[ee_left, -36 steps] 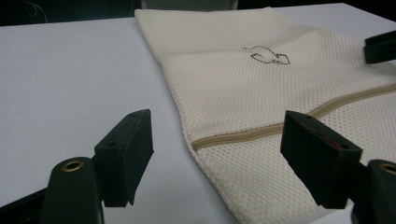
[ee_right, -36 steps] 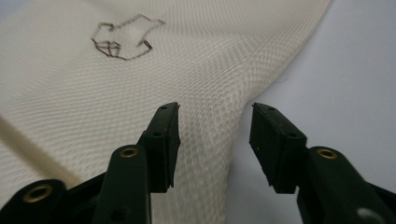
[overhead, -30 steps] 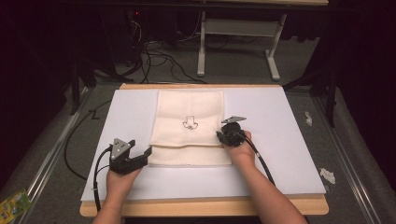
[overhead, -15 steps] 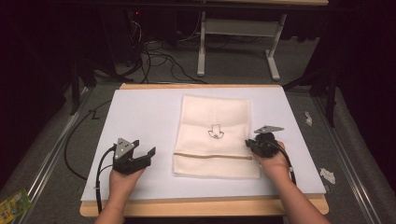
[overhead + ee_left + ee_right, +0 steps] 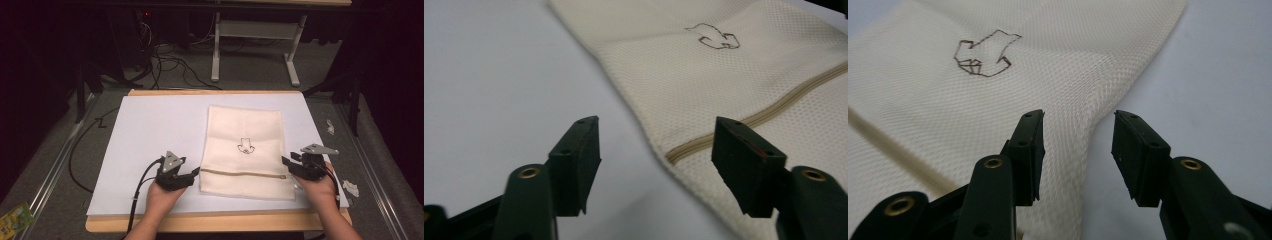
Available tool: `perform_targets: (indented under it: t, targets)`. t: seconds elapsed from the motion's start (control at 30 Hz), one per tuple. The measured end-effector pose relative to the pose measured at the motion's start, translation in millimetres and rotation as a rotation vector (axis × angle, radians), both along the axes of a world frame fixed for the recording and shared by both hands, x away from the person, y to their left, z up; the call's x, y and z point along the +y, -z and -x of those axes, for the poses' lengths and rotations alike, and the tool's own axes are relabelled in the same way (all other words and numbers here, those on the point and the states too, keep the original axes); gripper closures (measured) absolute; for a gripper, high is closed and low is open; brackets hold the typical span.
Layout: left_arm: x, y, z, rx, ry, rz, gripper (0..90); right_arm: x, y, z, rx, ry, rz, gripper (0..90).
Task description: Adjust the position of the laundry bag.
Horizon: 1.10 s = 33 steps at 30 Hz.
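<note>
1. Where it lies flat on the white sheet covering the table [image 5: 150,125], right of centre, the cream mesh bag [image 5: 245,135] shows a small drawn emblem [image 5: 245,146] and a tan zipper [image 5: 245,173] running across near its close edge.
2. The left gripper [image 5: 192,172] sits just beside the bag's left edge at the zipper's end, jaws spread wide and empty; in the left gripper view the bag's edge runs between them.
3. The right gripper [image 5: 286,162] waits at the bag's right edge near the other zipper end, jaws likewise parted and grasping nothing.
4. Judging by this, the step in hand is lining up to seize both side edges.
5. The next move calls for lowering each gripper so one jaw slips under the thin fabric, then closing on the bag without pinching the sheet beneath.
</note>
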<state>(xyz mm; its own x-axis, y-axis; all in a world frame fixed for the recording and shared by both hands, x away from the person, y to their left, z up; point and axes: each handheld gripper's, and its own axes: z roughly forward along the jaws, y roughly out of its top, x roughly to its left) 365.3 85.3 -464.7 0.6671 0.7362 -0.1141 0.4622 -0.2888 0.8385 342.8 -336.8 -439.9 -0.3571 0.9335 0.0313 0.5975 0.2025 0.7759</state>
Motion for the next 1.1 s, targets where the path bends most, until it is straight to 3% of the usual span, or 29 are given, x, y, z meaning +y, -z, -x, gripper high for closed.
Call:
perform_targets:
  t: [0.13, 0.2, 0.27, 0.33, 0.37, 0.4, 0.57, 0.7, 0.77, 0.83, 0.9, 0.97, 1.0, 1.03, 1.1]
  targets:
    - [-26.8, 7.7, -13.9, 0.072, 0.015, -0.019, 51.5, -8.1, -2.2, 28.9, -0.024, -0.017, -0.004, 56.4]
    - [-33.7, 12.3, -16.5, 0.111, 0.008, -0.061, 57.0, -11.2, -0.2, 39.0, -0.027, -0.01, -0.005, 56.5]
    - [-36.2, 16.0, -13.1, 0.088, -0.018, -0.081, 64.6, -15.9, 2.4, 44.5, -0.027, -0.007, -0.019, 56.1]
    - [-36.0, 16.1, -12.3, 0.086, -0.02, -0.083, 80.0, -19.2, 2.7, 44.9, -0.033, -0.005, -0.026, 55.9]
    - [-35.5, 16.3, -11.0, 0.084, -0.015, -0.095, 80.0, -20.9, 2.3, 45.0, -0.032, 0.004, -0.039, 55.9]
    - [-35.0, 16.1, -9.3, 0.068, -0.018, -0.113, 89.6, -27.4, 0.9, 43.8, -0.041, 0.015, -0.073, 56.1]
    - [-34.9, 15.0, -4.2, 0.058, -0.015, -0.141, 90.0, -34.3, 1.9, 44.2, -0.034, 0.033, -0.101, 57.5]
    - [-27.2, 13.5, 5.2, 0.067, -0.021, -0.15, 90.0, -31.2, 0.9, 45.9, -0.033, 0.019, -0.094, 58.1]
    - [-20.4, 12.0, 14.0, 0.048, -0.022, -0.193, 90.0, -29.6, -0.9, 46.5, -0.037, 0.01, -0.091, 57.8]
    - [-19.9, 12.0, 15.7, 0.044, -0.025, -0.196, 90.0, -28.8, -1.4, 46.4, -0.039, 0.003, -0.093, 57.4]
    - [-17.4, 11.2, 16.8, 0.051, -0.03, -0.17, 90.0, -26.0, -0.1, 46.1, -0.029, -0.002, -0.099, 57.0]
    - [-14.2, 7.9, 15.4, 0.036, -0.027, -0.144, 77.3, -19.5, 6.2, 43.6, 0.015, -0.017, -0.079, 58.0]
    - [-10.8, 4.7, 13.9, 0.024, -0.031, -0.112, 77.3, -19.5, 6.2, 43.6, 0.015, -0.017, -0.079, 58.0]
    - [-5.9, 0.2, 12.6, -0.003, -0.03, -0.063, 67.6, -14.9, 11.8, 41.1, 0.048, -0.037, -0.056, 59.3]
    - [-4.1, -2.3, 12.6, -0.025, -0.036, -0.057, 58.3, -13.6, 13.3, 40.6, 0.053, -0.04, -0.053, 60.5]
